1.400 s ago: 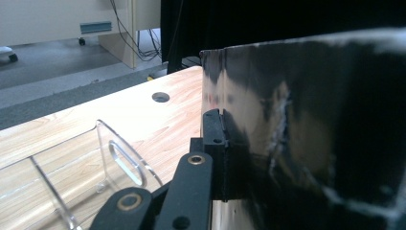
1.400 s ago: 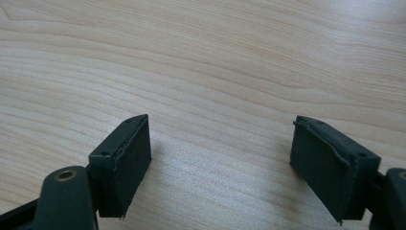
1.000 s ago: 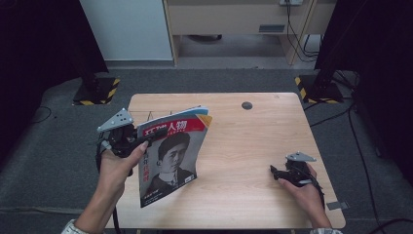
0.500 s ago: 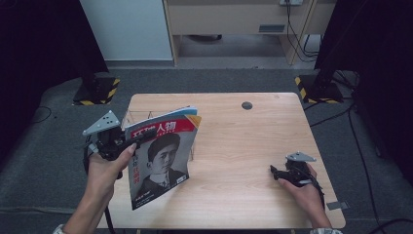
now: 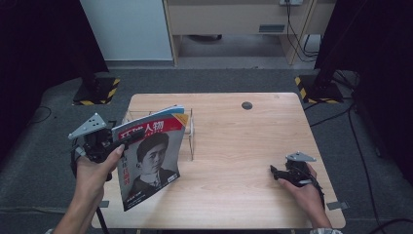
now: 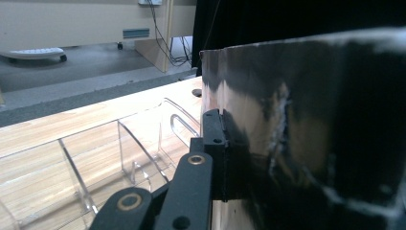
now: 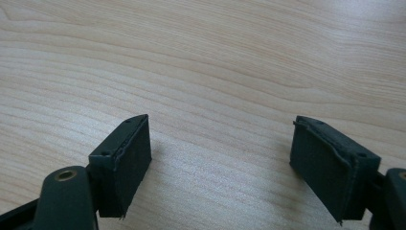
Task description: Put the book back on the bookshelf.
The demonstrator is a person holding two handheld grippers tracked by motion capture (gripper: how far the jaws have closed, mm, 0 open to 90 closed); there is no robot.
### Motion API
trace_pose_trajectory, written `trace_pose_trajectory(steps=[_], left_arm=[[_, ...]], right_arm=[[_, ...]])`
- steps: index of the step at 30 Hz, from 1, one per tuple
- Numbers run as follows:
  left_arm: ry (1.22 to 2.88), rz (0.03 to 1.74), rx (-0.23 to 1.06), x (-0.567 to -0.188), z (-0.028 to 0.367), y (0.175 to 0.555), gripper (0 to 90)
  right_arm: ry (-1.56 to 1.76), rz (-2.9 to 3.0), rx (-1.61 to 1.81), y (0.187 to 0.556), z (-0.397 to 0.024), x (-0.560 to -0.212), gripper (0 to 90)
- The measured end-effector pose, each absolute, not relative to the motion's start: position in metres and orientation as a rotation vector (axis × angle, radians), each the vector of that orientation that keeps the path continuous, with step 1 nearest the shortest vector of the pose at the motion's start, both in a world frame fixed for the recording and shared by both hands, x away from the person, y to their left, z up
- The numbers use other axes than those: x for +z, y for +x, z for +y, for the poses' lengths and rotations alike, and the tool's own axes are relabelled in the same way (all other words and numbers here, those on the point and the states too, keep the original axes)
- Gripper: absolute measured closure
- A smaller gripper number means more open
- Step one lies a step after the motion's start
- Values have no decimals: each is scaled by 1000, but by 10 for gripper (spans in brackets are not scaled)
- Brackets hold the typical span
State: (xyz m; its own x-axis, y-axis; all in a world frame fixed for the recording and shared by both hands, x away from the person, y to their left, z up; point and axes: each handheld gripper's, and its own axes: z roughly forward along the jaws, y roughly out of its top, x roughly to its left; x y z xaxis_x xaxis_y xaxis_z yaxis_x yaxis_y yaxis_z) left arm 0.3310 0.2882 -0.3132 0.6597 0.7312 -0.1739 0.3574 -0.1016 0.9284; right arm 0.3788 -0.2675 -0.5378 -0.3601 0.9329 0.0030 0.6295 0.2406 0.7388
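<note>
Magazine upright, long axis vertical, left fingers clamping it; right fingers wide.

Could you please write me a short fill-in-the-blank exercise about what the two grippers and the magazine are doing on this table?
1. The left gripper is shut on the ____.
2. The fingers of the right gripper stand ____ over bare wood.
3. Behind the magazine on the table stands a clear ____ rack.
4. The magazine's cover shows a portrait under a ____ title band.

Missing words: magazine; open; acrylic; red
</note>
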Motion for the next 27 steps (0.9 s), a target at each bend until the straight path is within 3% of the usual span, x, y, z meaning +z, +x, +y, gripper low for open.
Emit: trace_pose_trajectory(steps=[27], left_arm=[[1661,976,465,-316,335,316,865]], right_arm=[[1431,2077,919,379,-267,-538,221]])
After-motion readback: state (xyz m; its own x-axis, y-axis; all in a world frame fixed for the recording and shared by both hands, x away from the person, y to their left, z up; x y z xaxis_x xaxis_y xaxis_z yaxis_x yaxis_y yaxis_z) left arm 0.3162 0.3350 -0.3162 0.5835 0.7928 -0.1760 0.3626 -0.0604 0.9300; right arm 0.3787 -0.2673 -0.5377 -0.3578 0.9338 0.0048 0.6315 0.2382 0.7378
